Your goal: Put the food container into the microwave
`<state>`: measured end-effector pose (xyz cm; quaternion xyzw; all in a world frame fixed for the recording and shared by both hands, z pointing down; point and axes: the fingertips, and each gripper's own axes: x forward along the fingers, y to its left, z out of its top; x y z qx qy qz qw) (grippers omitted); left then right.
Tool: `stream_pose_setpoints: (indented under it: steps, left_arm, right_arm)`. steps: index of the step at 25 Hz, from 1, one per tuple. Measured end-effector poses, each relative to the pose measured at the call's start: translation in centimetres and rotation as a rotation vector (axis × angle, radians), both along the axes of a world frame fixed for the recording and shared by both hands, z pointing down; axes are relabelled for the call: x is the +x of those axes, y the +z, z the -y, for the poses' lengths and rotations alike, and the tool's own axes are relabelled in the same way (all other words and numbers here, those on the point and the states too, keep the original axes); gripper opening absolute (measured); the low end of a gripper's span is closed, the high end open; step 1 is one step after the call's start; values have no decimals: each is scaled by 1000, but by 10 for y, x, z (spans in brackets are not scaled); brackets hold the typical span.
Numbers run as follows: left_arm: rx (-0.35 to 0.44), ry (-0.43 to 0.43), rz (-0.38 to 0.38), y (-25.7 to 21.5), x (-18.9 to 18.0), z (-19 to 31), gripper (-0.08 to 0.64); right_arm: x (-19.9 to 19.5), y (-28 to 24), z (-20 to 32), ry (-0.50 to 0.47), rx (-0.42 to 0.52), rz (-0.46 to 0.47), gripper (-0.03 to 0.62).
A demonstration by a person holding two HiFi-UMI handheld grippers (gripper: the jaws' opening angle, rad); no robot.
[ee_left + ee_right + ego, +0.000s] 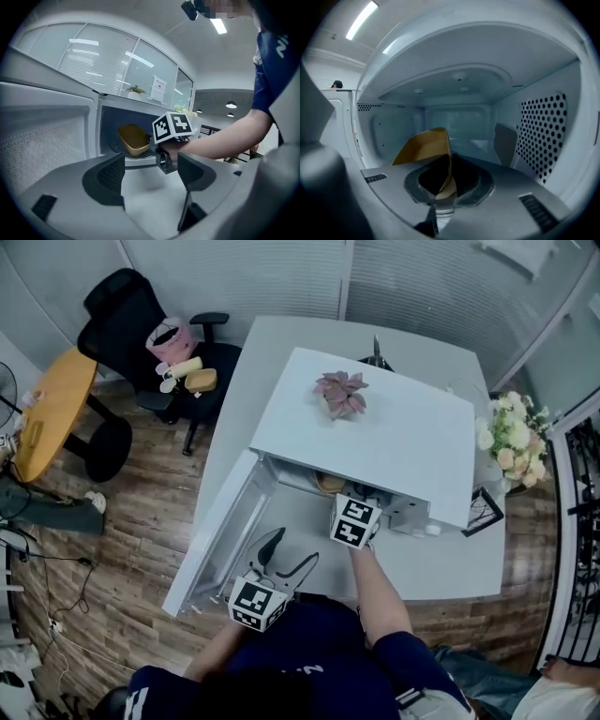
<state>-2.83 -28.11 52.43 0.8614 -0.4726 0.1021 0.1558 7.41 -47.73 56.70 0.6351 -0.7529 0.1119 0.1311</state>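
Observation:
A white microwave [394, 437] stands on the grey table, its door [220, 531] swung open to the left. In the right gripper view my right gripper [447, 180] is shut on the rim of the tan food container [424, 146], which hangs tilted inside the cavity [543, 136]. The left gripper view shows that container [133, 139] within the opening, just beyond the right gripper's marker cube [172, 126]. Only a sliver of the container [328, 484] shows under the microwave's top in the head view. My left gripper [289, 554] is open and holds nothing in front of the open door.
A pink artificial plant [342, 393] lies on the microwave's top. White flowers [511, 437] stand at the table's right end. A black office chair [141, 334] loaded with items and a yellow round table [52, 409] stand to the left on the wooden floor.

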Motion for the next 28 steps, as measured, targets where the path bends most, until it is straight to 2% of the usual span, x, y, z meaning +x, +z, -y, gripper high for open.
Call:
stream_pose_setpoints:
  steps: [4,9,12,14,17,21,28]
  left_arm:
    - [0,-17,18,0,-6,0,347]
    - [-3,-42,23,1,-15,1,345]
    - [-5,-42,33,2,-16,2,344]
    - [-6,-41,31,2,-16,3,342]
    - [-8,-42,23,2,-17,4,341]
    - [-10,-37,11,3,-16,5,341]
    - [-7,-27,-18,2,-14,4,341]
  right_arm:
    - [-1,5,10,20,-18,9,34]
    - [2,10,18,28,-22,-30,44]
    - [0,13,19,18,-34,-22,76]
    - [-4,14,20,4,-38,2,167]
    - [-6,16,18,-10,-40,16,215]
    - [-11,7,11,-45,-21,19,244]
    - [-22,-9,-12,-126,-8,37,247]
